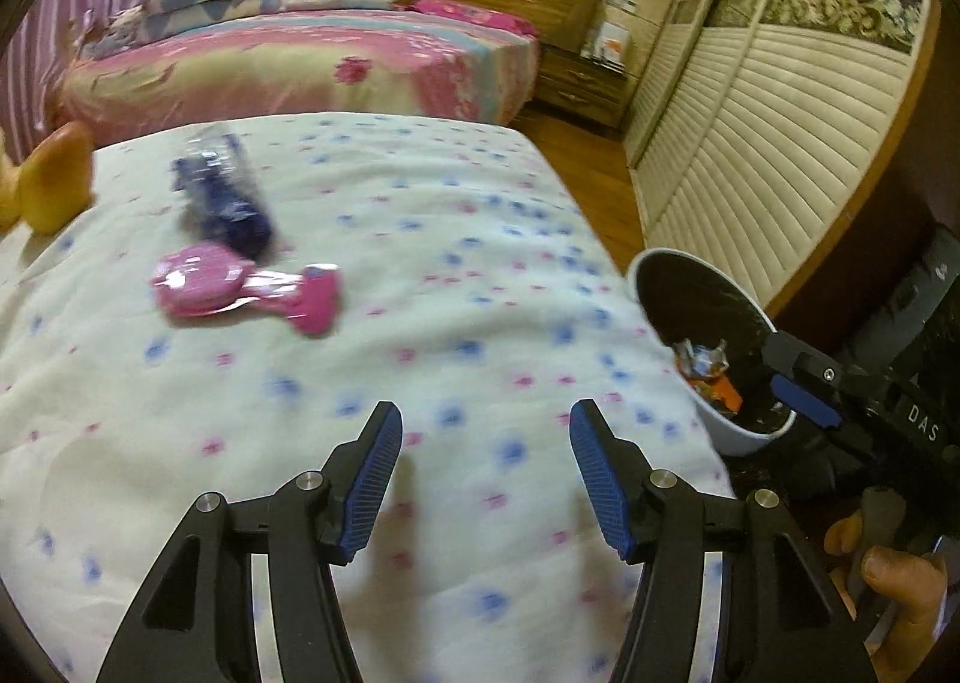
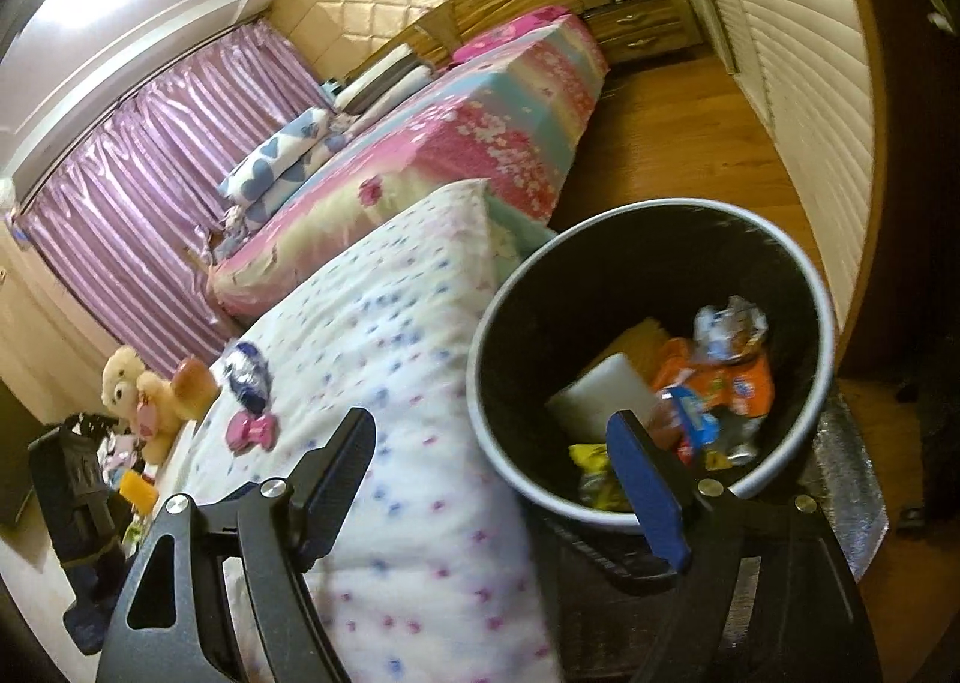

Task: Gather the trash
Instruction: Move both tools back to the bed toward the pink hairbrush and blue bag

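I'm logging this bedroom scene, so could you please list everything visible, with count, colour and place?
pink wrapper: 1, pink, on the spotted quilt
dark wrapper: 1, navy, just beyond the pink one
spotted quilt: 1, white with blue and pink dots, foreground
trash bin: 1, white outside, black inside, beside the quilt, holding mixed wrappers
teddy bear: 1, cream, at the quilt's far edge
curtains: purple, far wall
left tongs: open, over the quilt
right tongs: open, at the bin's rim
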A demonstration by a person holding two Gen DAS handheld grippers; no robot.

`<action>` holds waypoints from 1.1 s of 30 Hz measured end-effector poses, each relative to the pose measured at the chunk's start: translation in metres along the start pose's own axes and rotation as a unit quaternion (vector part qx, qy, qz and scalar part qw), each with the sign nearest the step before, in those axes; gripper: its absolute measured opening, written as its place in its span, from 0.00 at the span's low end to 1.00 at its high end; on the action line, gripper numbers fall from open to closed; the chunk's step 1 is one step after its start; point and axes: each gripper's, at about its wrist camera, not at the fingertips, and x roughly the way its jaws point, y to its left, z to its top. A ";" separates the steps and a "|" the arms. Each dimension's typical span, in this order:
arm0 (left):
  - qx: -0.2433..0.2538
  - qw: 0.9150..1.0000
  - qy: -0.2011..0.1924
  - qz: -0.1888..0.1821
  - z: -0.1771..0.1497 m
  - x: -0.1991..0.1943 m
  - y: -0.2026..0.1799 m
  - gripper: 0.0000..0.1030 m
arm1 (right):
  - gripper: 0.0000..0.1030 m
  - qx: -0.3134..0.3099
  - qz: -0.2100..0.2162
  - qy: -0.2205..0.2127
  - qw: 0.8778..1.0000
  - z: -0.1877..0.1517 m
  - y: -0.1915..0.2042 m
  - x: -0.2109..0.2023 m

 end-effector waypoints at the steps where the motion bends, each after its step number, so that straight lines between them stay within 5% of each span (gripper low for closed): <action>1: -0.003 1.000 -0.002 0.004 -0.001 -0.004 0.006 0.56 | 0.79 -0.006 0.004 0.003 1.000 -0.001 0.006 0.003; 28: -0.101 0.990 -0.030 0.093 -0.005 -0.051 0.129 0.56 | 0.78 -0.145 0.077 0.095 0.982 -0.033 0.133 0.089; 33: -0.105 0.989 -0.036 0.099 0.006 -0.049 0.141 0.56 | 0.68 -0.161 0.081 0.105 0.978 -0.032 0.148 0.104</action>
